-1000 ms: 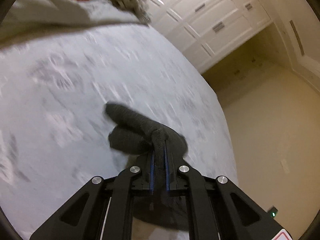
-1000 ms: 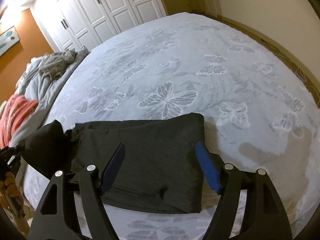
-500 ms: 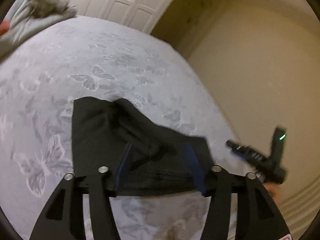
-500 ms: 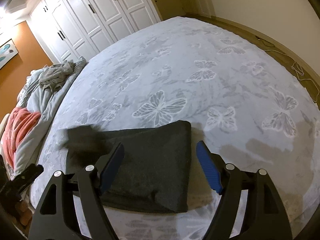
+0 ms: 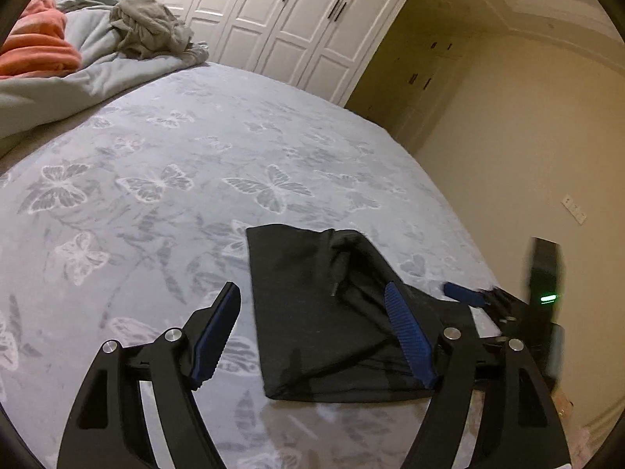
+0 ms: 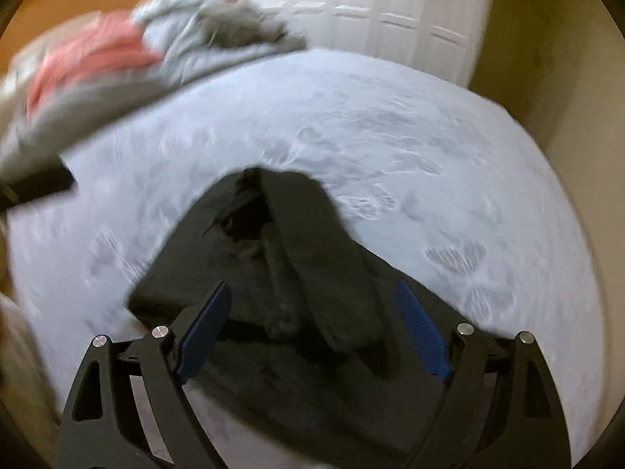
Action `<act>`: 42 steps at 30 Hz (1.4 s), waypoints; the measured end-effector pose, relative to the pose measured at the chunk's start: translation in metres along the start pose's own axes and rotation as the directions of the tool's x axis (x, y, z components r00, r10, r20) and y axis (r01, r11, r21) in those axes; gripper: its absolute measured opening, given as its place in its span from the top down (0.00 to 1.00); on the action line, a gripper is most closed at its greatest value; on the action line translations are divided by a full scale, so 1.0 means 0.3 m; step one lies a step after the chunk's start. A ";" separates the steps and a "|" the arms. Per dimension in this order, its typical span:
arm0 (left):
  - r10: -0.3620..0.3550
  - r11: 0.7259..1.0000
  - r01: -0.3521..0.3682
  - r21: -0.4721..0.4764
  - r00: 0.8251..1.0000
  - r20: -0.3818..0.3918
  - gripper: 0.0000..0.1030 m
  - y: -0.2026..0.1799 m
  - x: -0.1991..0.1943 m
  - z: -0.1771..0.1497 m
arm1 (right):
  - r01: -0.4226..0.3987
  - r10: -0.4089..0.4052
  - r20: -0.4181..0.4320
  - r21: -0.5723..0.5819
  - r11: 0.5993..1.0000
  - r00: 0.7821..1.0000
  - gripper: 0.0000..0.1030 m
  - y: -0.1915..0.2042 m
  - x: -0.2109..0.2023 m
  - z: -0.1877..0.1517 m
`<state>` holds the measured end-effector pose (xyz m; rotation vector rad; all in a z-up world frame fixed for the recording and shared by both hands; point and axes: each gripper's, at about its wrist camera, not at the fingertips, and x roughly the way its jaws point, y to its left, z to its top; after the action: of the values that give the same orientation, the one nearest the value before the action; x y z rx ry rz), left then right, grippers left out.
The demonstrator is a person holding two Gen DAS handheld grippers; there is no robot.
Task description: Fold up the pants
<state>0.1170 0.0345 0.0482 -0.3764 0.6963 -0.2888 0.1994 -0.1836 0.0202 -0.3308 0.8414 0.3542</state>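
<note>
the dark pants (image 5: 312, 312) are lying folded into a compact bundle on the butterfly-print bedspread (image 5: 156, 195), sitting in the lower middle of the left wrist view, with a loose flap bunching up along the bundle's right side. in the right wrist view the same pants (image 6: 289, 273) are filling the lower centre, heavily blurred, with a rumpled fold running up toward the middle of the frame.

you are holding your left gripper (image 5: 312, 332) pitched downward over the near edge of the bundle, its jaws opening wide; the left blue pad is standing over bare bedspread and the right one over the cloth, and neither is pressing on it. a second ago those jaws were pinched tight on a wad of the fabric, so you are letting it go.

your right gripper (image 6: 312, 332) is angling steeply down over the pants, jaws opening too, cloth showing between the pads with no squeeze on it. it is also showing at the right edge of the left wrist view, blurred, with a green light on it. compared with a second ago, its view is rolling round and swinging across the bundle.

crumpled bedding (image 5: 97, 51) and an orange blanket (image 5: 35, 43) are lying in the upper left, with white wardrobe doors (image 5: 293, 19) behind.
</note>
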 end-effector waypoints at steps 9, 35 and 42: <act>-0.016 0.999 0.017 -0.044 1.000 0.008 0.29 0.046 -0.061 0.029 | -0.446 0.425 0.191 0.610 0.655 0.885 1.00 -0.388 -0.149 0.000; -0.025 0.999 0.019 -0.047 0.990 -0.140 0.29 0.006 0.073 -0.056 | -0.187 0.281 -0.077 0.575 0.797 0.957 0.83 -0.399 -0.027 -0.365; -0.098 0.992 0.085 -0.099 0.985 -0.144 0.29 0.031 0.065 -0.044 | -0.179 0.162 0.082 0.596 0.783 0.983 0.85 -0.486 -0.288 -0.349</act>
<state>0.1238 0.0322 0.0240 -0.4791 0.8420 -0.3757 0.1398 -0.3724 0.0425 0.3524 0.9146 0.2391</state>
